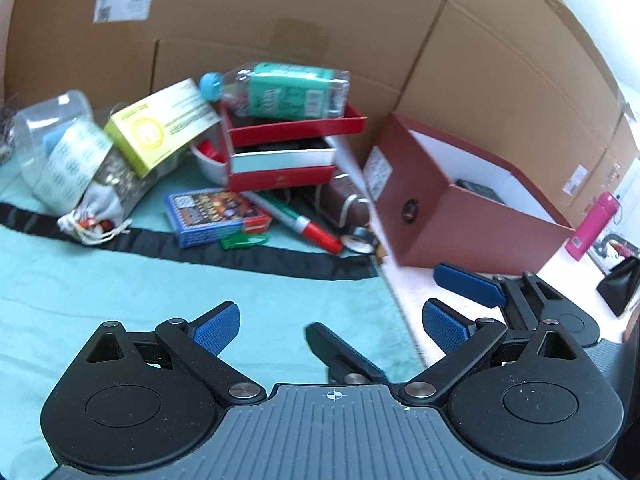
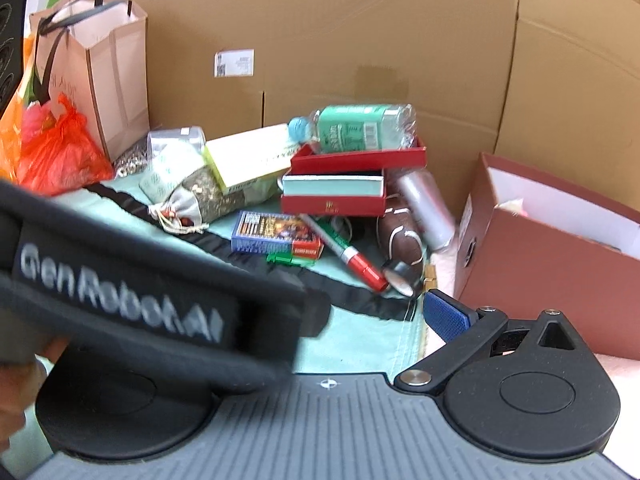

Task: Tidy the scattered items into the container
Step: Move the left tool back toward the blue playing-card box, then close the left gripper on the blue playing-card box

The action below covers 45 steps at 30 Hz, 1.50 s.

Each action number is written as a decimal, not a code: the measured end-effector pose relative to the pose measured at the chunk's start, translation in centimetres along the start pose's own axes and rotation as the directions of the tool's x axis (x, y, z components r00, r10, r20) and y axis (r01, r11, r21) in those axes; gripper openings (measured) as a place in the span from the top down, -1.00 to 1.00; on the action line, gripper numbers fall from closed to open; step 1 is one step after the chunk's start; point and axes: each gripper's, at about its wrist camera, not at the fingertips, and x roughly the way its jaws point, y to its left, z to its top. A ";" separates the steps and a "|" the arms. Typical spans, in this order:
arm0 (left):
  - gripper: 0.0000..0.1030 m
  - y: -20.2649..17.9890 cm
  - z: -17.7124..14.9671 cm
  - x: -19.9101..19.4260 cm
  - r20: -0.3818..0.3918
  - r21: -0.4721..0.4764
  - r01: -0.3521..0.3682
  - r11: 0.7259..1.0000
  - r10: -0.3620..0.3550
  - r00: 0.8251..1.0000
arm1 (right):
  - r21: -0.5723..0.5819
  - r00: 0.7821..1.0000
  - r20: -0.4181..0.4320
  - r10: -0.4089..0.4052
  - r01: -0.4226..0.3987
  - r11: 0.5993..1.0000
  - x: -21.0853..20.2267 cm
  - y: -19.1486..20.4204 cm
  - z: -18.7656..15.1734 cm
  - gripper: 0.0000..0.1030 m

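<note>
A pile of scattered items lies on a teal cloth (image 1: 120, 292): a plastic bottle (image 1: 280, 88) on stacked red boxes (image 1: 280, 152), a yellow-green box (image 1: 160, 132), a card deck (image 1: 216, 216), a red-green marker (image 1: 304, 224), a small brown football (image 2: 402, 240) and a silver can (image 2: 426, 208). The open maroon container (image 1: 460, 208) stands to the right and holds a dark item. My left gripper (image 1: 332, 324) is open and empty, short of the pile. My right gripper (image 1: 404, 304) is open and empty beside it; in its own view the left device (image 2: 152, 300) hides one finger.
Cardboard walls (image 1: 280, 20) close the back and right. A paper bag (image 2: 96, 68) and an orange plastic bag (image 2: 56, 148) stand at far left. A clear cup of stickers (image 1: 60, 140) and a drawstring pouch (image 1: 100, 208) lie left. A pink bottle (image 1: 592, 224) stands far right.
</note>
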 end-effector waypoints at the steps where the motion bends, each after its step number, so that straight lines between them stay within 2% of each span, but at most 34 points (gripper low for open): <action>1: -0.97 0.5 0.0 0.2 -0.004 -0.014 0.001 1.000 -0.001 1.000 | 0.002 1.000 -0.008 0.001 -0.001 1.000 0.3 0.0 -0.1 -0.99; 6: -0.94 2.1 0.1 1.2 -0.024 -0.039 -0.006 0.999 0.006 1.000 | 0.021 0.999 -0.035 0.008 -0.007 1.000 1.4 -0.2 -0.3 -0.96; 12: -0.81 3.6 0.7 2.1 -0.029 -0.046 -0.012 0.999 0.011 1.000 | 0.013 0.996 -0.075 0.040 -0.039 0.999 3.2 0.2 -0.4 -0.82; 21: -0.51 6.2 3.1 3.9 -0.036 -0.049 -0.062 0.997 0.060 0.998 | 0.012 0.990 -0.113 0.080 -0.079 0.997 5.9 0.4 0.5 -0.64; 28: -0.43 8.0 4.9 5.8 -0.059 -0.023 -0.111 0.994 0.110 0.992 | -0.009 0.988 -0.114 0.107 -0.109 0.994 8.0 1.2 1.5 -0.63; 38: -0.41 9.7 7.0 8.4 -0.095 -0.005 -0.097 0.995 0.097 0.991 | 0.057 0.980 -0.139 0.144 -0.137 0.989 11.9 1.3 3.0 -0.70; 40: -0.41 9.9 7.2 8.6 -0.092 -0.006 -0.089 0.996 0.088 0.992 | 0.084 0.977 -0.148 0.151 -0.140 0.987 12.6 1.1 3.1 -0.79; 45: -0.41 10.6 7.6 9.1 -0.087 -0.037 -0.068 0.997 0.065 0.994 | 0.117 0.975 -0.151 0.166 -0.149 0.982 13.8 1.2 3.5 -0.84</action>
